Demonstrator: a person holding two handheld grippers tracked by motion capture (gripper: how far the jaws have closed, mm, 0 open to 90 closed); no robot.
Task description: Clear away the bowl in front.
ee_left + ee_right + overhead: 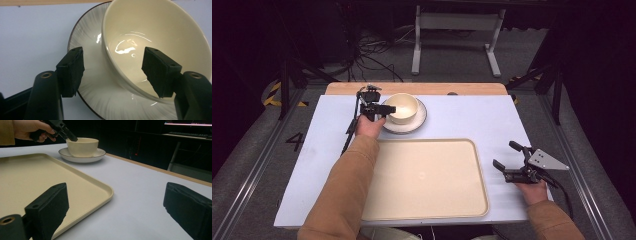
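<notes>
Here, line by line:
Bowl (402, 107): stood on the plate (419, 122), at the far side of the table (472, 115), just beyond the tray (427, 175).
Left gripper (382, 110): jaws spread wide astride the bowl's near rim, one pad inside the bowl, one outside over the plate; not clamped.
Right gripper (506, 161): held low over the table to the right of the tray, jaws parted, grasping nothing.

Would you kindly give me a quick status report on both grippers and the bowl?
Left gripper open, jaws straddling the bowl rim. Bowl sits on its saucer. Right gripper open, idle beside the tray. Nothing in the way.
</notes>
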